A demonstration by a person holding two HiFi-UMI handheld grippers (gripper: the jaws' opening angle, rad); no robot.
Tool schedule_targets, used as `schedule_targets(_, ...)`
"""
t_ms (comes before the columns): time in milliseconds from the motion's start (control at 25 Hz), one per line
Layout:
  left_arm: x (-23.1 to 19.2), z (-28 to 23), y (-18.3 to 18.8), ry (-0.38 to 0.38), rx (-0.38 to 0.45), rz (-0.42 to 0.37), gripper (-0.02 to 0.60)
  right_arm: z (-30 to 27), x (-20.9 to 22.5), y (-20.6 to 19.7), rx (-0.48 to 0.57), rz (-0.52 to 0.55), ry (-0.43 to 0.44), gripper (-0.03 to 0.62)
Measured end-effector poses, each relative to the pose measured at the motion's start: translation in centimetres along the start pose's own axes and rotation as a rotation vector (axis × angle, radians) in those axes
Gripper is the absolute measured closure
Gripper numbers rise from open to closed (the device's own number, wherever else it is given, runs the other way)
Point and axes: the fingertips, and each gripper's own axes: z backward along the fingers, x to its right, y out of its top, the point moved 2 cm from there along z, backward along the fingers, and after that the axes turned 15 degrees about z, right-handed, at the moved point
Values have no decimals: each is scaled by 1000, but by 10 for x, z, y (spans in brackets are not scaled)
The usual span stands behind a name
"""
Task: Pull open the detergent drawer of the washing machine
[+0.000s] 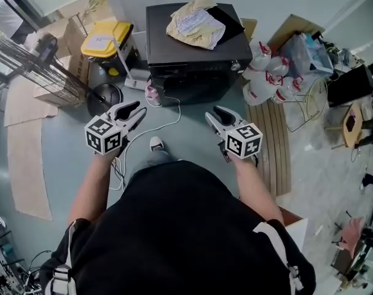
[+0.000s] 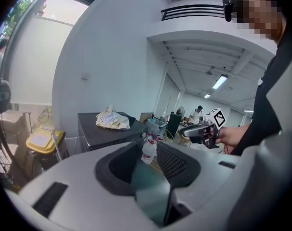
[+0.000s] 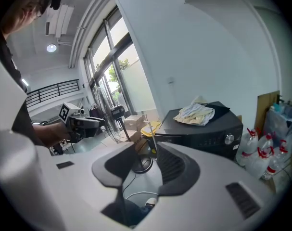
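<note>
While the person stands facing it, the washing machine (image 1: 174, 51) sits against the wall, its front edge well apart from both grippers; the detergent drawer cannot be made out. Open floor (image 1: 186, 137) lies between, crossed by a white cable (image 1: 168, 125). Yellow-lidded bin (image 1: 106, 39) stands near the machine's left side, bottles (image 1: 266, 78) crowd its right. Crumpled cloth (image 1: 195, 26) lies on top. Left gripper (image 1: 139, 112) and right gripper (image 1: 212, 115): jaws apart, nothing between them.
</note>
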Motion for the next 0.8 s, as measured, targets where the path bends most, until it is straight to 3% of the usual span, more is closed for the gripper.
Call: schedule_targets(800,-45,-34,6,-54,-10,57,443,-30,19,4,-73,19,-22,448)
